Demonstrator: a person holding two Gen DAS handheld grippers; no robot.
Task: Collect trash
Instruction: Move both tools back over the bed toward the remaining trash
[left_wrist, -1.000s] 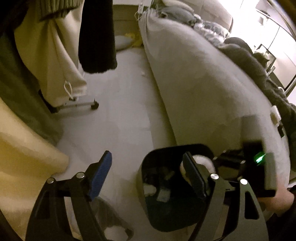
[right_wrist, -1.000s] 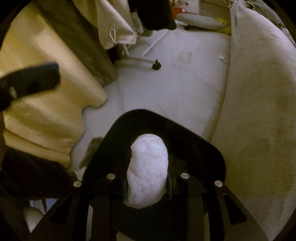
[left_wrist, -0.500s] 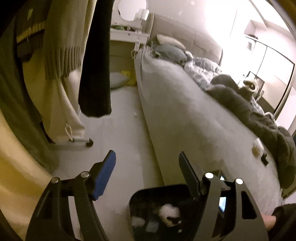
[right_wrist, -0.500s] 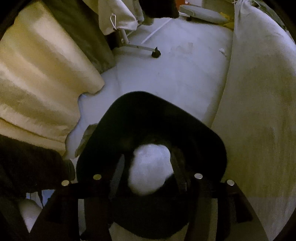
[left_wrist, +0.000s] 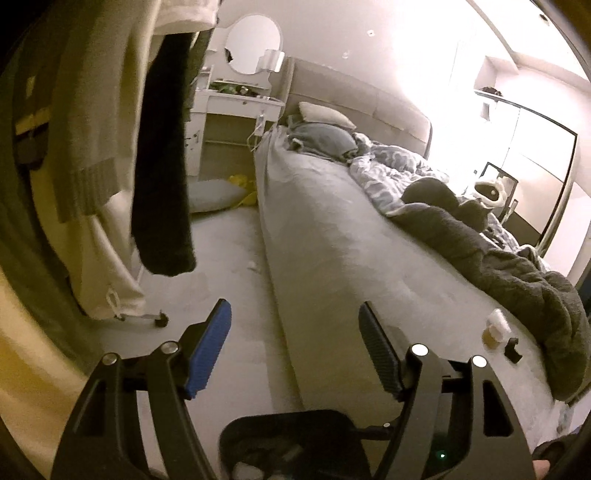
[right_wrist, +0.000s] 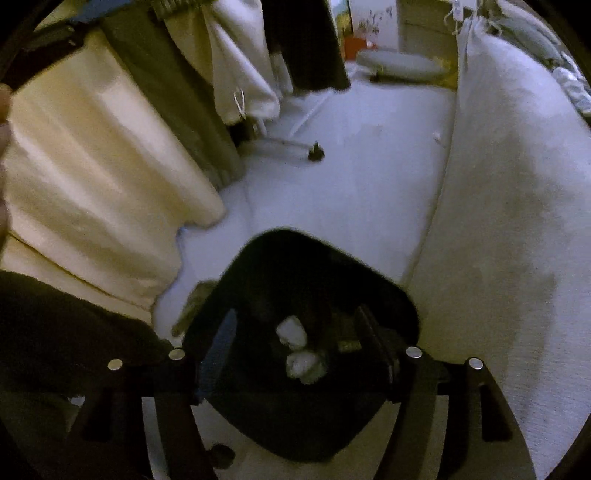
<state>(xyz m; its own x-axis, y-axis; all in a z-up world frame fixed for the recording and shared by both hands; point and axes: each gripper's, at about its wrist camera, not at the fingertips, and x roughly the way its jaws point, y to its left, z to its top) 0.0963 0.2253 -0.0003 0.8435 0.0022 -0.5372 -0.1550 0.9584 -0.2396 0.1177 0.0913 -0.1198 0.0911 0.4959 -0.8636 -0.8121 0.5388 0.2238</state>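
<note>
Left gripper: my left gripper (left_wrist: 293, 347) stands about half open, one pad blue (left_wrist: 208, 349) and one black, with nothing between the jaws; its jaws have just widened a little.
Right gripper: my right gripper (right_wrist: 295, 339) stands apart to a similar width and grips nothing; its jaws have just been opening, and the paper seen between them lies down in the bin, clear of the pads.
Bin: the black plastic waste bin with rounded corners (right_wrist: 321, 258) stands on the floor directly below my right gripper's fingers; in the left wrist view its rim (left_wrist: 291, 417) shows just below and between my left gripper's fingers, touching or nearly touching the bed's side.
Trash in bin: two crumpled white paper wads (right_wrist: 295, 347) lie at the bottom of the bin, one just behind the other, between my right fingers as seen from above.
Further trash: a small white scrap (left_wrist: 253, 264) lies on the pale grey floor (left_wrist: 221, 258) well ahead of my left gripper, close against the bed's side.
Bed: the grey-sheeted bed (left_wrist: 332, 229) runs forward to the right of both grippers; a dark grey rumpled blanket (left_wrist: 517, 266) lies on it, ahead and right of my left gripper.
Small items on bed: a pale lidded object (left_wrist: 495, 326) and a small black piece (left_wrist: 512, 348) rest on the sheet just right of my left gripper's black finger; I cannot tell what they are.
Hanging clothes: cream, olive and black garments (left_wrist: 162, 166) hang to the left, ahead of my left gripper.
</note>
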